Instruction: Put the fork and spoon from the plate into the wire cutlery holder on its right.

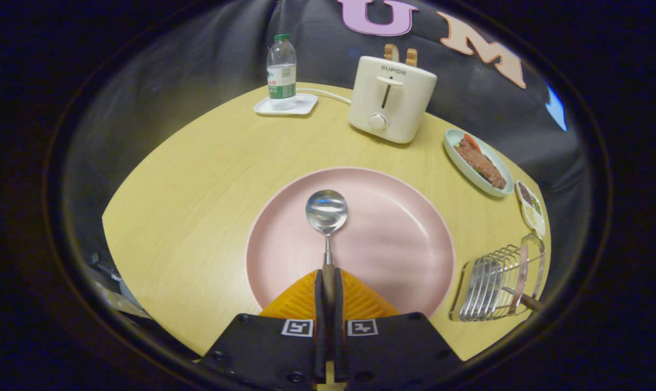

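Clearly the spoon (326, 214) is gripped by its wooden handle, bowl pointing ahead over the pink plate (404, 244), likely so it can be carried handle-first to the wire cutlery holder (491, 288). Both fingers of the hand-held gripper (328, 285) are pressed narrow onto that handle. The holder stands on the tabletop (197, 179) just right of the plate, already carrying a wooden-handled utensil, probably the fork.

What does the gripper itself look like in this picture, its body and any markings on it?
The gripper has a wide black body made of two flat blocks with small screws at the corners. Each block carries a square black-and-white marker near the middle. The two jaws taper forward into a wedge and have a ribbed, chevron-patterned surface. No cables are visible.
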